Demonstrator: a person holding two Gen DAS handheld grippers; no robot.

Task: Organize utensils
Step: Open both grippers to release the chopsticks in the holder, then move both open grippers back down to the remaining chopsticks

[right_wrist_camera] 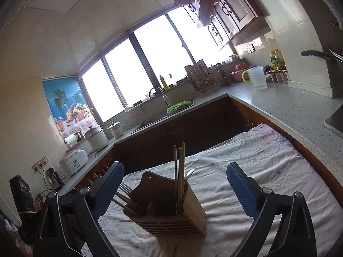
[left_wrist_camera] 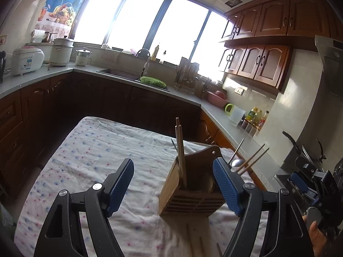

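Bamboo utensil holder point(left_wrist_camera: 190, 190) stands upright on the cloth-covered worktop point(left_wrist_camera: 90, 160), slatted at the base, with a raised back panel. Chopsticks point(left_wrist_camera: 180, 150) stand in its front compartment; more chopsticks point(left_wrist_camera: 255, 158) and a metal spoon point(left_wrist_camera: 235, 162) lean out of the far side. Right wrist view shows a fork point(right_wrist_camera: 125, 189) also leaning out of the holder point(right_wrist_camera: 169, 209).

Left claw point(left_wrist_camera: 173, 190): spread wide, nothing between the pads. Its right pad sits in front of the holder's side; cannot tell if it touches.
Right claw point(right_wrist_camera: 174, 192): spread wide, empty, looking at the holder from the other side. Its body shows at the edge of the left view, near the holder.

No loose utensils clearly visible on the cloth; faint thin shapes near the bottom edge of the left view are too dim to name.

Handling, as judged:
- Chopsticks: light, stiff, smooth, prone to roll or slip. Pinch mid-shaft, across the pair.
- Spoon and fork: stiff metal, slick. Take by the handle, not the bowl or tines.
- Holder: light, rigid, likely to tip if the leaning pieces are tugged sideways; steady it by a side wall.
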